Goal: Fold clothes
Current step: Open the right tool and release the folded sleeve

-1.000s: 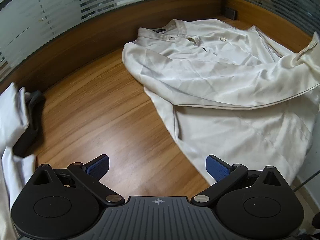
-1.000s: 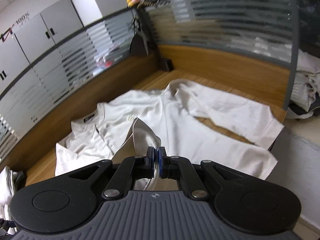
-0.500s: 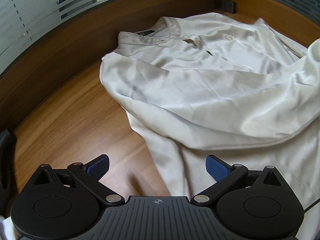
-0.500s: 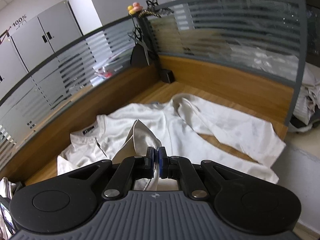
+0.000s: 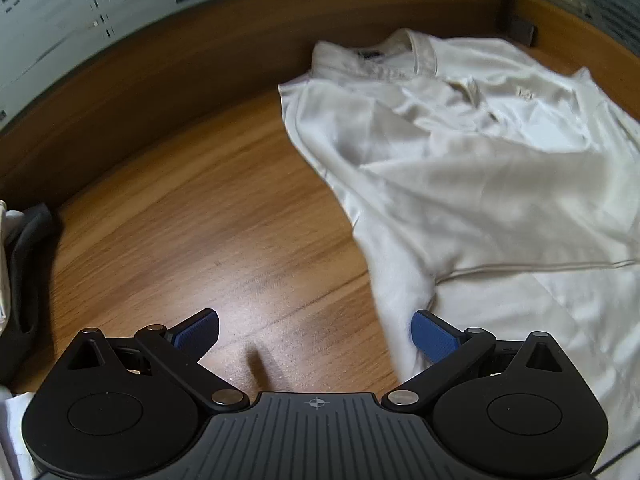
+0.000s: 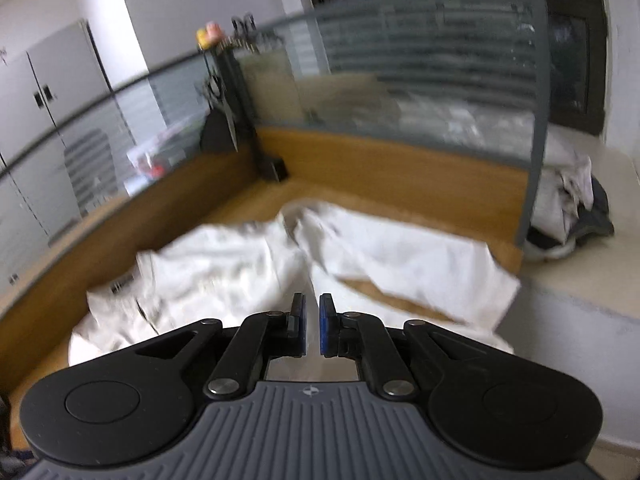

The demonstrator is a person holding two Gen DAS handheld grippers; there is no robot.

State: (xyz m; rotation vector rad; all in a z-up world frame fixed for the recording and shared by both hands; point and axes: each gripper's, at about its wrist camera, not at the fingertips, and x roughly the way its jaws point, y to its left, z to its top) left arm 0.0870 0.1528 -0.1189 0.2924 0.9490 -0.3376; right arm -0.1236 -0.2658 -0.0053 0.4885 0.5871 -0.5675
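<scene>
Cream polo shirt (image 5: 460,168) is spread over the right half of the wooden desk (image 5: 208,224). Left gripper (image 5: 316,334) is held spread and empty; right gripper (image 6: 311,330) is seen slightly parted, nothing pinched. Fabric is judged light, limp, slippery; the hem edge at lower centre is best gripped.

My left wrist camera sat just behind the left gripper (image 5: 315,334) and looked steeply down, close over the wooden desk (image 5: 208,240), with the white shirt (image 5: 460,168) filling the right half of its view and the partition (image 5: 120,60) curving along the top. My right wrist camera sat behind the right gripper (image 6: 311,326) and looked forward at a shallower tilt from farther back, taking in the desk corner, the glass screen (image 6: 420,60) and the cabinets (image 6: 44,92) beyond. Both views shared the shirt (image 6: 240,264), its dark neck label included, and the wooden partition behind it.
</scene>
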